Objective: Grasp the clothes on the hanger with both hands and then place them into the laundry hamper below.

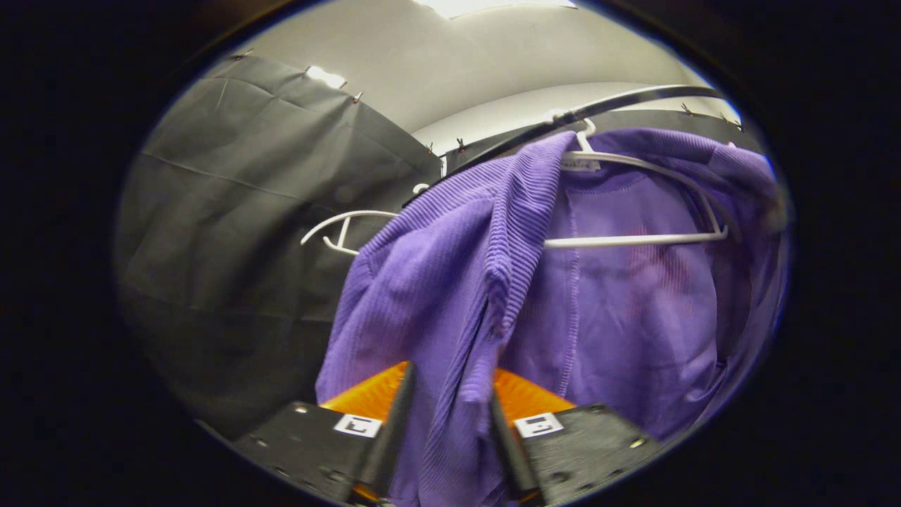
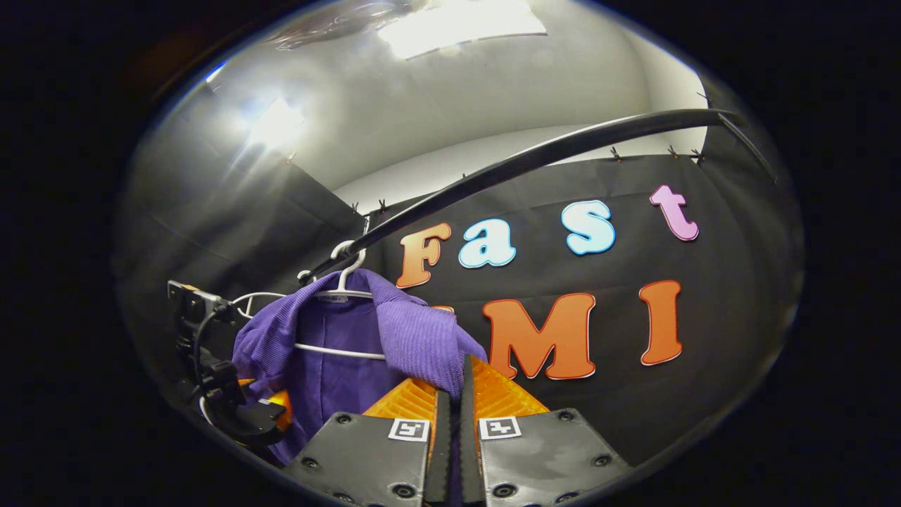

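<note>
In the left gripper view a purple ribbed garment (image 1: 450,282) hangs on a white hanger (image 1: 633,239), whose hook sits over a dark rail (image 1: 619,102) running from about nine o'clock up toward two o'clock. The garment's near shoulder has slid off the hanger and droops down toward six o'clock, where a fold of it falls between the two fingers of the left claw (image 1: 447,422). That claw stands partly open with cloth filling the gap; both fingers seem to touch the fabric, though whether they press it I cannot tell for sure. A second, bare white hanger (image 1: 345,229) hangs on the same rail at about nine o'clock, against the black cloth wall (image 1: 232,211). In the right gripper view the same garment (image 2: 415,338) sits at about eight o'clock under the rail (image 2: 528,162), and its other shoulder reaches down to the tips of the right claw (image 2: 450,415). That claw's fingers are drawn almost together, pinching the purple edge where it meets their tips. The left claw (image 2: 239,415) shows at about eight o'clock, beside the garment's far side.
</note>
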Motion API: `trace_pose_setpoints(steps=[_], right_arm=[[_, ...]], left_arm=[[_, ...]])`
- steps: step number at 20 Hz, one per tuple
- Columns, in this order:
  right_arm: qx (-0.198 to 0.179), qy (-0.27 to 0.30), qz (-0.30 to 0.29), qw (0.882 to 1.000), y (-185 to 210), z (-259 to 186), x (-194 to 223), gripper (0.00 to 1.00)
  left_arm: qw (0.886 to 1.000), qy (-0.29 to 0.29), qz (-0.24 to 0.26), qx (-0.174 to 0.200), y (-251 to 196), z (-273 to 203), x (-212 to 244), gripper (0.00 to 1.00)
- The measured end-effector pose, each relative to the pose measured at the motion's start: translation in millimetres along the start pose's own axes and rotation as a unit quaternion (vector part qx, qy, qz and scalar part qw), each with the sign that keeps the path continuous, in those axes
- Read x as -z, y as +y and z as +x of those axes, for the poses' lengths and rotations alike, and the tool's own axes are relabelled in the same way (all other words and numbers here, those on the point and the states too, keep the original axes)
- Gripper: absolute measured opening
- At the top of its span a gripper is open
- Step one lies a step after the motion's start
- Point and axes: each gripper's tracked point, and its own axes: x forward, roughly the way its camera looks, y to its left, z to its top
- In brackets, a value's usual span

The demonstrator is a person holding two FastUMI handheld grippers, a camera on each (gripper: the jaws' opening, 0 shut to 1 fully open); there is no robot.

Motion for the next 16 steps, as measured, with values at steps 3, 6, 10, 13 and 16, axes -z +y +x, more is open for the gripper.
trace_pose_setpoints(steps=[3,6,10,13,16], right_arm=[[0.028,-0.018,-0.015,0.999,-14.4,9.5,-7.1,0.17],[0.055,-0.043,-0.037,0.997,-22.9,16.2,-16.5,0.12],[0.074,-0.061,-0.042,0.994,-28.1,31.5,-24.1,0.12],[0.084,-0.062,-0.03,0.994,-27.9,37.7,-25.7,0.12],[0.112,-0.062,-0.047,0.991,-34.7,37.3,-28.4,0.17]], left_arm=[[1.0,0.005,-0.014,0.019,16.8,-4.7,-24.1,0.09],[0.999,-0.013,-0.028,0.018,41.4,-12.9,-58.2,0.08],[0.997,-0.067,-0.026,0.002,69.0,-12.9,-113.3,0.12],[0.994,-0.112,0.006,-0.004,78.5,-13.4,-143.5,0.05],[0.992,-0.124,0.013,0.023,75.7,-1.7,-145.1,0.05]])
